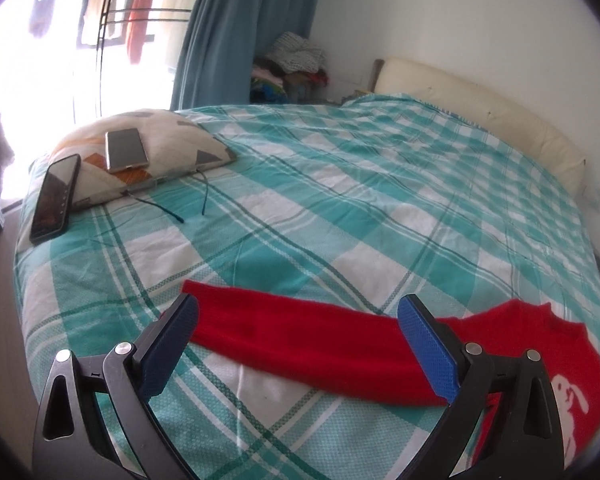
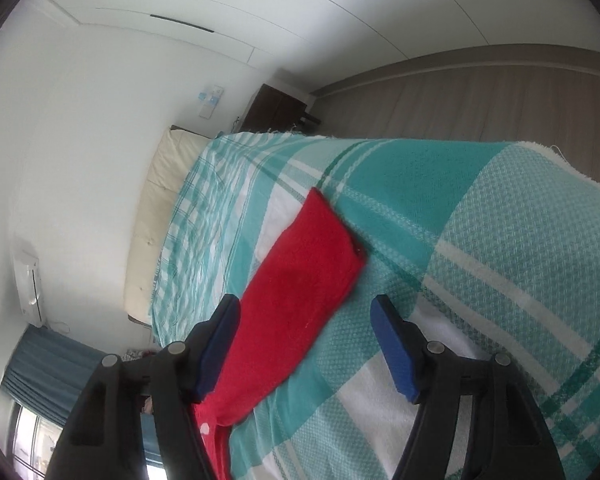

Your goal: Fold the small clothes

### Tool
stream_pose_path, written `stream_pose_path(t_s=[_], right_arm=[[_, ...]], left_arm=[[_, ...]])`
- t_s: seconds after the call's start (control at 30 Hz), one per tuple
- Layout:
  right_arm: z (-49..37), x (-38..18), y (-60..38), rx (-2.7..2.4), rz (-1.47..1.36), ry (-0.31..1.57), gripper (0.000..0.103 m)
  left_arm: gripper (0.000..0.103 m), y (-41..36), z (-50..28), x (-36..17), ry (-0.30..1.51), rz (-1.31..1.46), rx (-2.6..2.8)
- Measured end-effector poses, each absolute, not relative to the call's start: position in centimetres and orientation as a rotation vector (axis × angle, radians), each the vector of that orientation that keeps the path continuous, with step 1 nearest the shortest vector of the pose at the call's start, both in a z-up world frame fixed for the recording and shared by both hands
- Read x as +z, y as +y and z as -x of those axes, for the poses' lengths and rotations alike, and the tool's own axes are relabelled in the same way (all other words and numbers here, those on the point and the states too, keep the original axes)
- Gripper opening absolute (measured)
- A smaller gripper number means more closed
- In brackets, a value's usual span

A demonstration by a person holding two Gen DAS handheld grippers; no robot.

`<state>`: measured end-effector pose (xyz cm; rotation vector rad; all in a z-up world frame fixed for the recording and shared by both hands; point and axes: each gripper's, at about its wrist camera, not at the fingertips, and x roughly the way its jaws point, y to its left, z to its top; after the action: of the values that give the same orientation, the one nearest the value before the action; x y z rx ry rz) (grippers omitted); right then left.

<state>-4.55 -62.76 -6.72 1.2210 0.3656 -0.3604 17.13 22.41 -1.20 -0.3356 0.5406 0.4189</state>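
Red sweater (image 1: 532,344) flat on checked bedspread (image 1: 340,184), white rabbit motif, no readable writing. Left gripper (image 1: 298,320) jaws wide over sleeve (image 1: 300,340). Right gripper (image 2: 305,320) jaws wide, empty, above other sleeve (image 2: 304,280).

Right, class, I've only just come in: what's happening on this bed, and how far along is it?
A person with a gripper in each hand is about to fold a small red sweater spread on the checked bedspread. The left gripper hovers open over one outstretched sleeve; the right gripper hovers open over the other sleeve. Neither holds any cloth, and no fold shows yet. Two phones lie by a pillow.
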Motion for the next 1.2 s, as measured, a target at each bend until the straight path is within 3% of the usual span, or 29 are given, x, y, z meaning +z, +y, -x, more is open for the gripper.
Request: stream_pose_path(t_s=[0.23, 0.33, 0.4, 0.47, 0.57, 0.7, 0.93, 1.03, 1.2], right_arm=[[1.9, -7.9, -65.2, -0.360, -1.218, 0.406, 0.048], [1.2, -8.2, -65.8, -0.346, -1.213, 0.418, 0.045], [0.6, -8.3, -66.0, -0.354, -1.190, 0.445, 0.038], [0.1, -8.6, -66.1, -0.390, -1.160, 0.496, 0.003], [0.0, -6.5, -65.4, -0.442, -1.054, 0.500, 0.003], [-2.6, 1.1, -61.1, -0.396, -0.799, 0.457, 0.004], [-11.6, 14.2, -45.0, -0.022, -0.493, 0.422, 0.004], [-15.9, 15.8, -36.6, 0.128, -0.411, 0.459, 0.004], [-21.8, 11.9, -24.5, 0.275, -0.305, 0.600, 0.004]], left_arm=[[0.100, 22.9, -17.8, -1.9, 0.573, 0.363, 0.447], [0.100, 22.4, -18.2, -1.9, 0.580, 0.335, 0.448], [0.100, 22.0, -18.5, -1.9, 0.584, 0.310, 0.445], [0.100, 21.4, -18.7, -1.9, 0.587, 0.283, 0.440], [0.100, 20.7, -18.8, -1.7, 0.584, 0.245, 0.429], [0.100, 20.0, -18.9, -1.3, 0.564, 0.219, 0.411], [0.100, 19.8, -19.3, -1.2, 0.576, 0.223, 0.404], [0.100, 20.1, -19.4, -1.5, 0.595, 0.238, 0.408], [0.100, 21.0, -19.2, -1.5, 0.593, 0.275, 0.432]])
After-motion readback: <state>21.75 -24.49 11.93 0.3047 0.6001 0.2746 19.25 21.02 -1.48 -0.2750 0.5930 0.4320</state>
